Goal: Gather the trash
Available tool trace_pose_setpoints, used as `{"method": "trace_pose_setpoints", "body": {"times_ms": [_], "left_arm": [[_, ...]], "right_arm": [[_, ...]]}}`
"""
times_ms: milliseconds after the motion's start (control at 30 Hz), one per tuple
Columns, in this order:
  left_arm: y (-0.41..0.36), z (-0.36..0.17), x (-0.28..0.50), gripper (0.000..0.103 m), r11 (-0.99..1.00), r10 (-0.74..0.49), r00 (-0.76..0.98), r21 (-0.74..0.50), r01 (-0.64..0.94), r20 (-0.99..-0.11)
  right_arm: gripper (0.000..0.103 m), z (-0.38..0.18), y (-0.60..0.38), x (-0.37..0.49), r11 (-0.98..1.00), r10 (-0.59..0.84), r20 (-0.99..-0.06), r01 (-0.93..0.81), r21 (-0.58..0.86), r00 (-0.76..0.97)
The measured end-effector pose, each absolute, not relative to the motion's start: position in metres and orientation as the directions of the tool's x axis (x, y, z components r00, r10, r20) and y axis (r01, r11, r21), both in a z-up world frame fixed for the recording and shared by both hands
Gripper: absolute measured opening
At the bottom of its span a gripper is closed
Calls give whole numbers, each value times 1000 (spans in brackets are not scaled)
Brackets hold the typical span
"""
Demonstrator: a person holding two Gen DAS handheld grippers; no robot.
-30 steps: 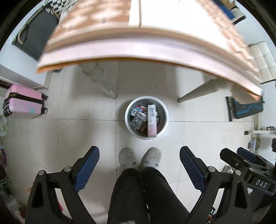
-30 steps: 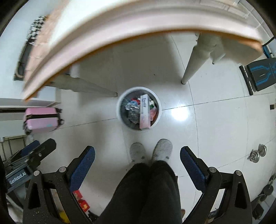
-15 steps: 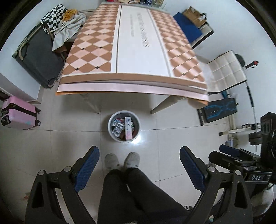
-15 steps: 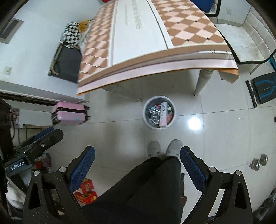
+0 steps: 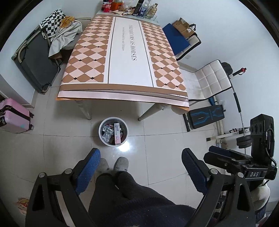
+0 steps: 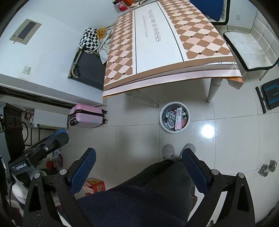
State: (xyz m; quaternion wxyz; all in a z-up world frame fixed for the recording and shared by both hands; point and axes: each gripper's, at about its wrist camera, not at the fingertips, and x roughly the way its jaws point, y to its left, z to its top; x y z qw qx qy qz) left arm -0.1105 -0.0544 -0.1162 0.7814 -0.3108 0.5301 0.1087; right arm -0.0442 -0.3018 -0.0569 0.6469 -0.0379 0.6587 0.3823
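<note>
A white round trash bin [image 5: 102,134] [image 6: 163,122] stands on the tiled floor just in front of the table, holding a pink box, foil wrappers and other rubbish. My left gripper [image 5: 140,165] hangs high above the floor, open, with nothing between its blue pads. My right gripper [image 6: 139,165] is likewise open and holds nothing. Both look down past a person's dark-clad legs and grey slippers [image 5: 120,162]. The table [image 5: 125,52] [image 6: 157,43] has a checked cloth; bottles and cans [image 5: 129,7] crowd its far end.
A pink suitcase [image 5: 12,115] [image 6: 85,116] stands left of the table, a dark folding cot with clothes [image 5: 38,57] beyond it. White chairs [image 5: 212,80] and a blue-black bench [image 5: 205,116] are on the right. Red boxes [image 6: 94,186] and dumbbell weights [image 6: 266,168] lie on the floor.
Both grippers have risen well away from the bin and tilted up, so the whole tabletop now shows and the bin looks smaller. Both stayed open.
</note>
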Motion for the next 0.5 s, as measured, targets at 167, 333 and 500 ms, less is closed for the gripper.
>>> {"method": "trace_pose_setpoints", "body": {"times_ms": [167, 333, 500], "left_arm": [[-57, -109, -115, 95, 784, -158, 431, -378, -492, -888], [-59, -105, -120, 101, 786, -165, 452, -393, -477, -877], [-59, -104, -121, 103, 779, -175, 466, -411, -473, -868]], "right_arm": [[100, -50, -301, -46, 697, 450, -879, -553, 456, -157], [103, -47, -297, -50, 683, 462, -871, -560, 469, -166], [103, -45, -294, -51, 675, 470, -866, -562, 478, -171]]}}
